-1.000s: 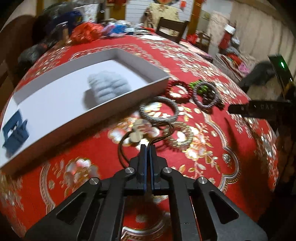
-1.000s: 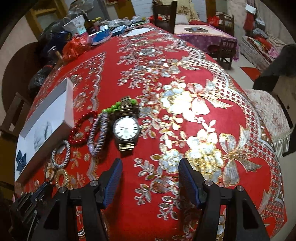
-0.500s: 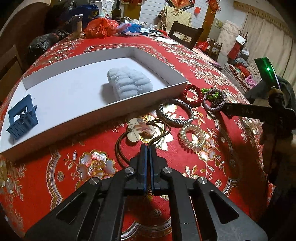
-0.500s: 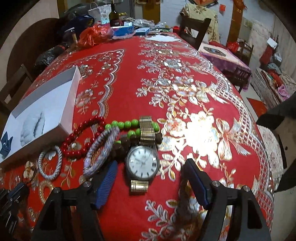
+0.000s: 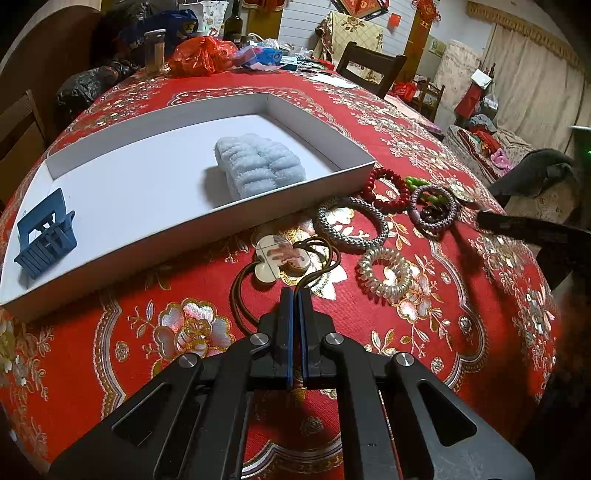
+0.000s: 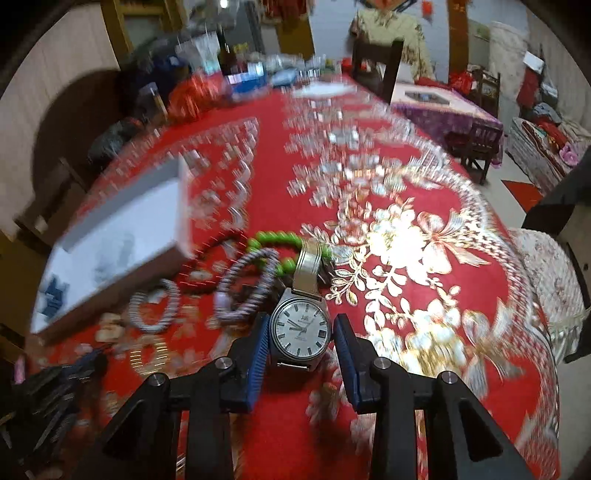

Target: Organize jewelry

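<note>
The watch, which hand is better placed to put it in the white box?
Right. The right gripper has just closed around the watch, while the left gripper is shut, away from it.

A lived-in home is shown, most likely a dining or family room. A large table is covered with a red tablecloth (image 5: 461, 302) patterned in gold flowers. Beyond the gripper, at the far end of the table, household clutter is piled: a dark bottle (image 5: 233, 22), a red plastic bag (image 5: 203, 55) and small boxes. A dark wooden chair (image 5: 373, 68) is drawn up at the far edge. Ahead and to the right, red festive hangings (image 5: 426, 7) are seen on the wall, curtains (image 5: 532, 70) are hung, and a second small table with a purple cloth (image 6: 447, 110) is set
</note>
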